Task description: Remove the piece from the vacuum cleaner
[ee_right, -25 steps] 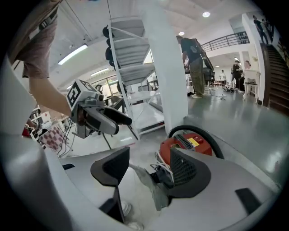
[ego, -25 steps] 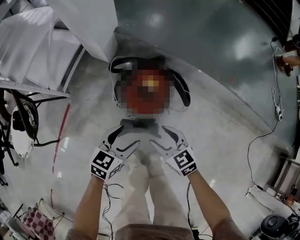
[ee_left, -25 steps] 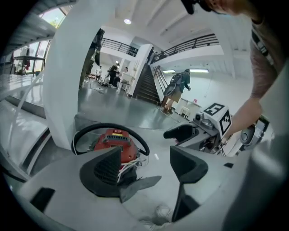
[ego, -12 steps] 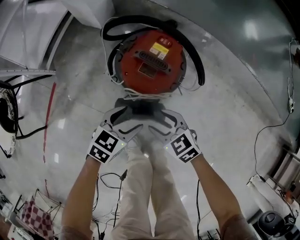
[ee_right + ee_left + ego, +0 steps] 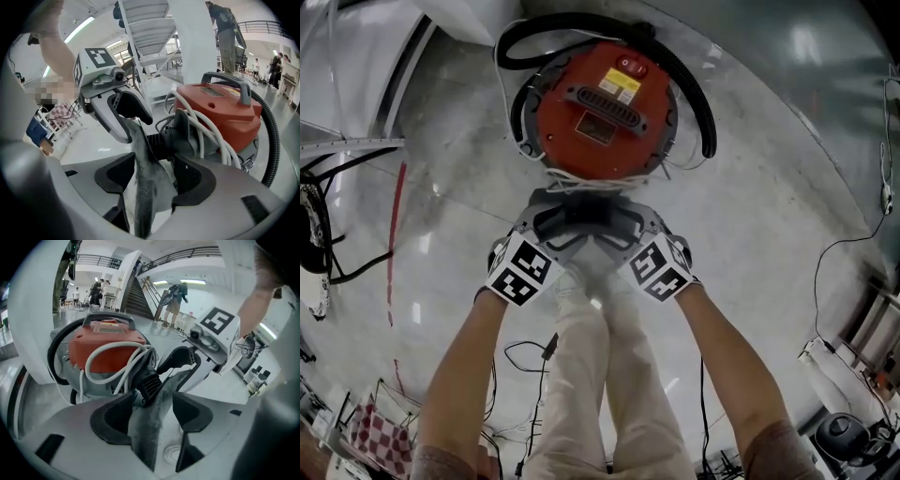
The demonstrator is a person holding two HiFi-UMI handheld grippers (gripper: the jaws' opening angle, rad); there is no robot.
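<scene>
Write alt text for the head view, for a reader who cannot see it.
From above, the left gripper and right gripper meet at a grey piece beside a round red vacuum cleaner. The left gripper's fingers have just been closing with the piece between them. A black hose curls round it.

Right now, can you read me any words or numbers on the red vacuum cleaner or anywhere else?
Nothing can be read.
Yellow label on the vacuum cleaner: print too small.
Dark plate on its lid: blurred.
Left marker cube and right marker cube: black-and-white patterns, no letters.
</scene>
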